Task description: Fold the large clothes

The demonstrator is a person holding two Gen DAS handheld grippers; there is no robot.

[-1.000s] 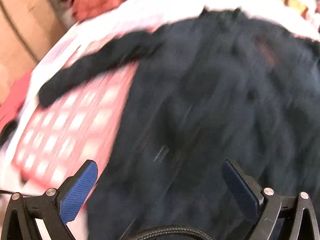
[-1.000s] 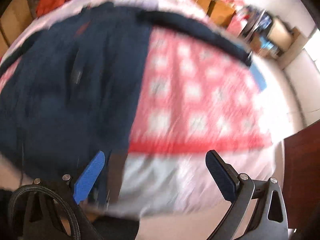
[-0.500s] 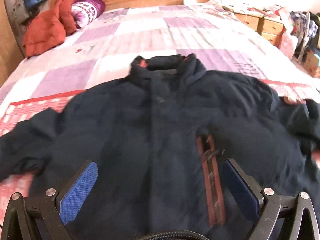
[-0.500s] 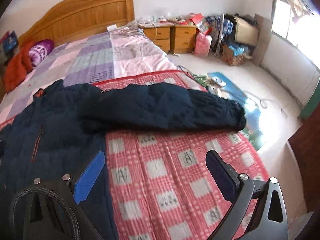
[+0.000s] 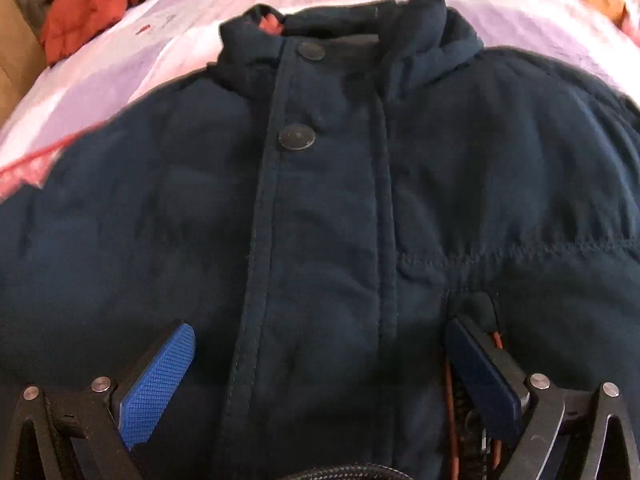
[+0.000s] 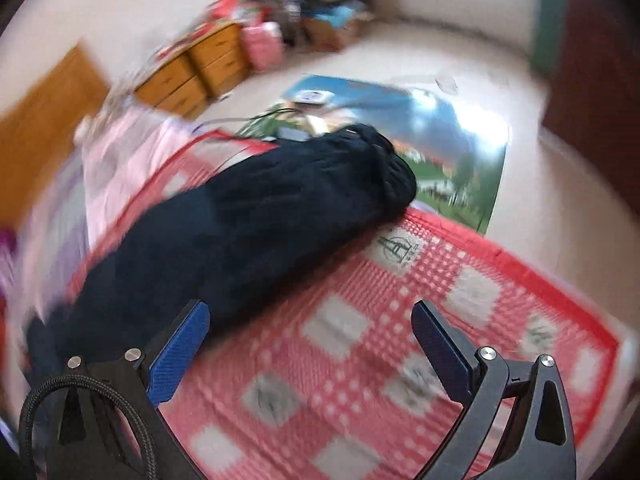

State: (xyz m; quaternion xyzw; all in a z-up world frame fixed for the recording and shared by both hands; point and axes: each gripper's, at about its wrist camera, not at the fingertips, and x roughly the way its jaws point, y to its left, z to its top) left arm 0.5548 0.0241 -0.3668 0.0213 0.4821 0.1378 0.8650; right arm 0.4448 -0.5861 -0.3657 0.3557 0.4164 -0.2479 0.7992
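- The navy jacket [image 5: 320,208] lies front-up on the bed [image 5: 120,60], its collar toward an orange garment [image 5: 88,4].
- Its sleeve [image 6: 248,220] stretches across a red checked mat [image 6: 360,340].
- Wooden drawers [image 6: 192,76] stand by the pale floor [image 6: 520,184].
- The left gripper [image 5: 320,340] and the right gripper [image 6: 310,328] each hold 2 fingers wide, gripping nothing.

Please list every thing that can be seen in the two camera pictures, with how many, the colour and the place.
jacket: one, navy, flat on the bed, front up
jacket sleeve: one, navy, stretched over the checked mat
snap buttons: two, dark, below the collar
checked mat: one, red and white, under the jacket
bedsheet: one, lilac and white
red garment: one, far left
drawers: wooden, by the wall
poster: one, on the floor
left hand-held gripper: open, over the jacket
right hand-held gripper: open, beside the sleeve
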